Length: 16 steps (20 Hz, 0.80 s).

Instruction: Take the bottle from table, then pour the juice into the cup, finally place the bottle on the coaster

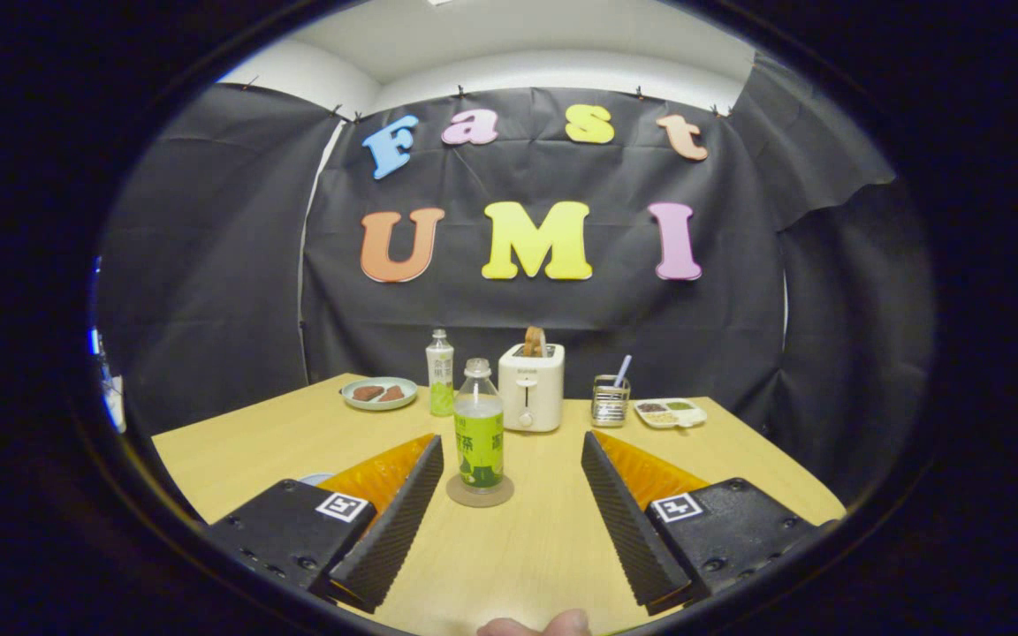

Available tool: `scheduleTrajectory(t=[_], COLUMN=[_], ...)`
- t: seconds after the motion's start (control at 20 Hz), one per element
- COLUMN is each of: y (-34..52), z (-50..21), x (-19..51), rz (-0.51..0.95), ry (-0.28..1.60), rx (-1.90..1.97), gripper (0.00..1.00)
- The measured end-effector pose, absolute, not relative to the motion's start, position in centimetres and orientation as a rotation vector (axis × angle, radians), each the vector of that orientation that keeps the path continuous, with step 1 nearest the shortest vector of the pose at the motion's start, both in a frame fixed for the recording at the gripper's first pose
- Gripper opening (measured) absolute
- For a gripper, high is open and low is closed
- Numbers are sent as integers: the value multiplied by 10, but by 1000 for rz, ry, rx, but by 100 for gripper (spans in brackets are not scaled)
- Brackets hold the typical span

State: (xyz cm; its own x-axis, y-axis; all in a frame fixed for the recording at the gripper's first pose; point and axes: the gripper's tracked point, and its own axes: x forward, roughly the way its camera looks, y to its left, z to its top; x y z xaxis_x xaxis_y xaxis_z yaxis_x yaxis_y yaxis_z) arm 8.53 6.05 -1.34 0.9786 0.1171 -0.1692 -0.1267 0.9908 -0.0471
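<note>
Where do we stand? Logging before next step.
Gripper open, fingers clear. Bottle upright on coaster, just ahead between them. Nothing in the way.

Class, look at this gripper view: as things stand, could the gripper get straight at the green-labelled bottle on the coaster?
Probably yes. The gripper is open, and the bottle stands upright on its coaster just ahead, nearer one finger than the other. Bare table lies between; the toaster and second bottle stand beyond.
</note>
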Motion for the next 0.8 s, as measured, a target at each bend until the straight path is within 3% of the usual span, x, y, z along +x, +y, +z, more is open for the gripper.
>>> scheduleTrajectory(t=[0.35, 0.8], y=[45, 41], z=[-1, -4], x=[6, -20], rz=[74, 37], ry=[81, 59], rx=[-70, -24], gripper=[100, 100])
